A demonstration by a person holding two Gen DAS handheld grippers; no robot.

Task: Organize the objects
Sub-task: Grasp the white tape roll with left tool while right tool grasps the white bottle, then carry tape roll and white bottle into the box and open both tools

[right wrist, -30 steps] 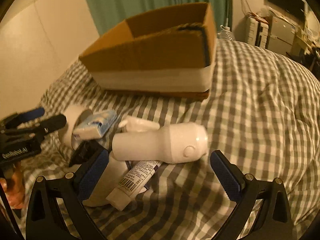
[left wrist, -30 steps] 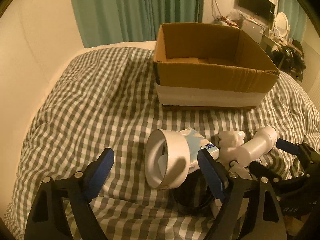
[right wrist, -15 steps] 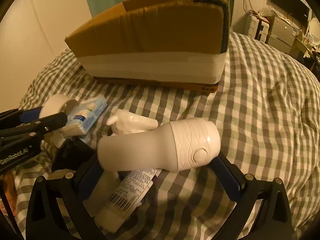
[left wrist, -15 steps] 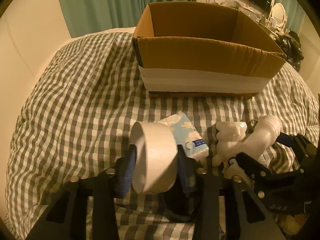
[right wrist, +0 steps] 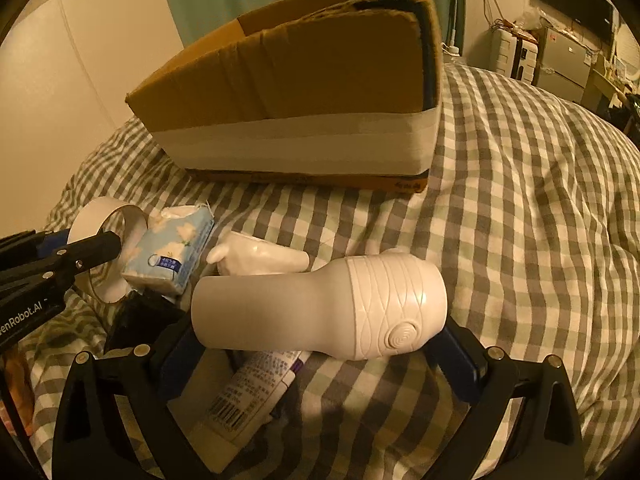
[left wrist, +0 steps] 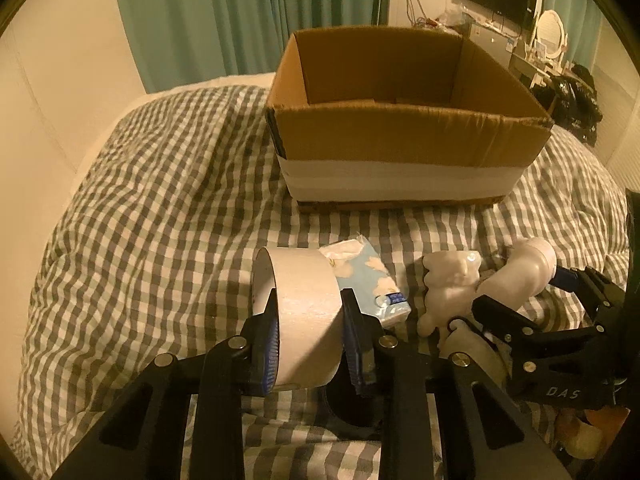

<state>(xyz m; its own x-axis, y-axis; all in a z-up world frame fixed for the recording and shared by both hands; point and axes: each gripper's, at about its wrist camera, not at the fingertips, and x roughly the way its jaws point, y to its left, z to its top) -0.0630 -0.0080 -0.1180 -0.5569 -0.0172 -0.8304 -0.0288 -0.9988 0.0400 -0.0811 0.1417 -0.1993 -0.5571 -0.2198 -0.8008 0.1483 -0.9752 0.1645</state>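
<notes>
A second ago the left gripper (left wrist: 308, 344) was standing spread around the white tape roll (left wrist: 298, 312); now its blue pads are pinching the roll's two flat sides, and the cardboard box (left wrist: 400, 136) is sitting higher in its view. The right gripper (right wrist: 320, 354), likewise closed in since then, is clamping the white handheld device (right wrist: 320, 312) lengthwise between its fingers. The tissue pack (left wrist: 370, 280) is lying just right of the roll, touching it. Open checked bedspread (left wrist: 152, 208) is stretching between the held items and the box.
</notes>
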